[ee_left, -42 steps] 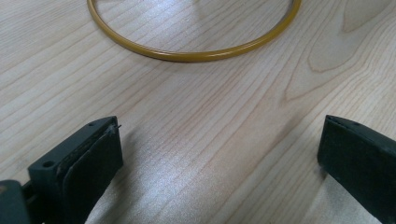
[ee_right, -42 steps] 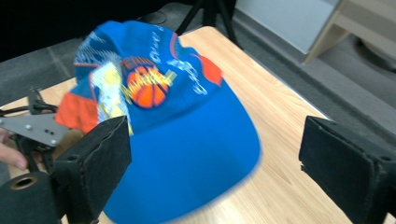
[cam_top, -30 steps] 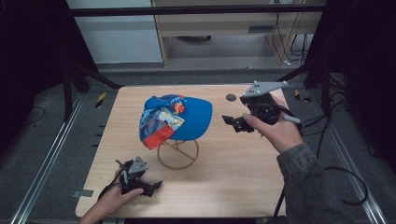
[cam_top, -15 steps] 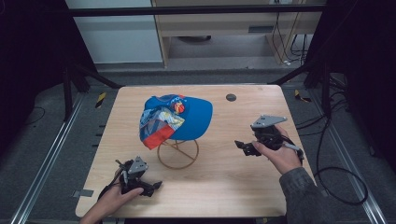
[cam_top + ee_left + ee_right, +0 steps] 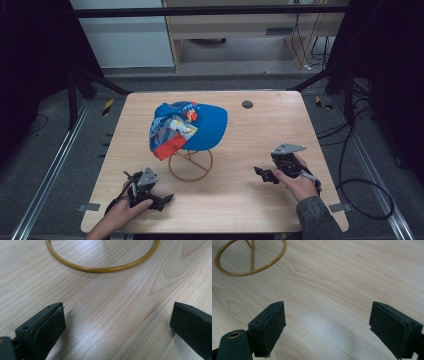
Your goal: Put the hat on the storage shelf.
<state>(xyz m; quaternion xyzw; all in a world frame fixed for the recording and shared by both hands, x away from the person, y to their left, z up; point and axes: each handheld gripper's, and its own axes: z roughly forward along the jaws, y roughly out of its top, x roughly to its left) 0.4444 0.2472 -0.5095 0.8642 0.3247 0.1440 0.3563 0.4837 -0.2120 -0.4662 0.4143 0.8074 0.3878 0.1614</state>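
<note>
A blue cap point(image 5: 200, 127) with a patterned cloth point(image 5: 170, 132) draped over its left side sits on a gold wire stand point(image 5: 190, 165) at the table's middle. The stand's ring base point(image 5: 100, 267) point(image 5: 249, 258) lies flat on the wood. My left gripper point(image 5: 162, 201) rests at the near left, open, with bare wood between its jaws point(image 5: 117, 332). At the near right my right gripper point(image 5: 262, 173) is low over the table, open and holding nothing point(image 5: 327, 325), well clear of the cap.
The wooden table point(image 5: 240, 210) has a small dark round hole point(image 5: 247, 104) near its far right. Black frame posts and cables point(image 5: 360, 185) stand around the table on the grey floor.
My right gripper has dropped from beside the cap's brim toward the near right of the table and now sits low over the wood. The left gripper has stayed put.
</note>
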